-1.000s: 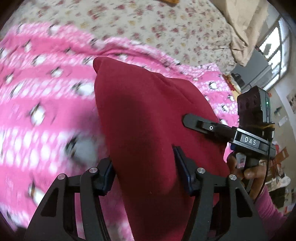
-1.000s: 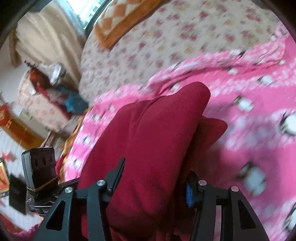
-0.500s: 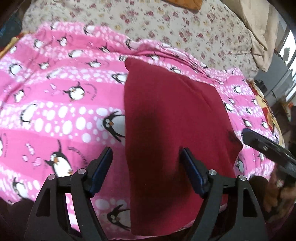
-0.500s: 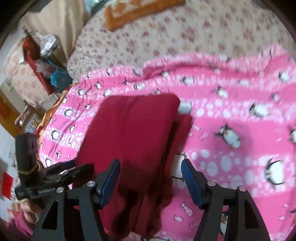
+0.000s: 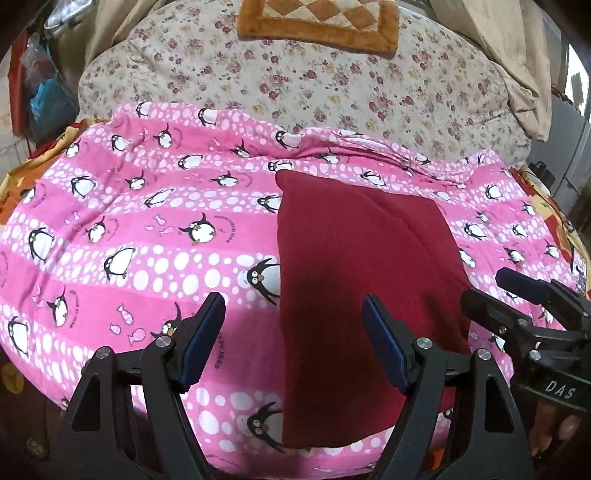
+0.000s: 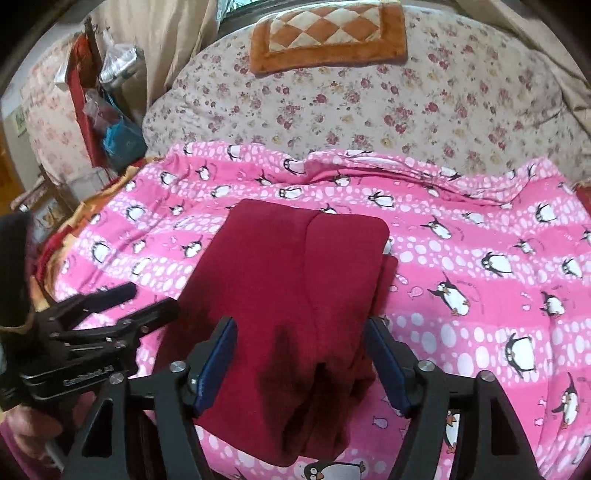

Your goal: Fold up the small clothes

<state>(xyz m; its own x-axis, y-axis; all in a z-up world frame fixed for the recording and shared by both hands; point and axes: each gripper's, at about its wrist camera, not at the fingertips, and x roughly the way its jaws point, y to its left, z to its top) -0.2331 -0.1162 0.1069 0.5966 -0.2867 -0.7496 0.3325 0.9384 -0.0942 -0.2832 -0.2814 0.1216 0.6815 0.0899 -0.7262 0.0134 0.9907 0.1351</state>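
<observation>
A dark red folded garment lies flat on the pink penguin blanket; it also shows in the right wrist view, with an extra layer sticking out along its right side. My left gripper is open and empty, held above the garment's left edge near the bed's front. My right gripper is open and empty, above the garment's near end. Each gripper shows in the other's view: the right gripper at the right edge, the left gripper at the left.
A floral quilt covers the far half of the bed, with an orange checked mat on it. Cluttered shelves and bags stand to the left of the bed. The blanket's front edge drops off just below the grippers.
Both grippers have let go of the red garment and pulled back toward the front edge. The garment, held up a second ago, now lies folded flat on the blanket.
</observation>
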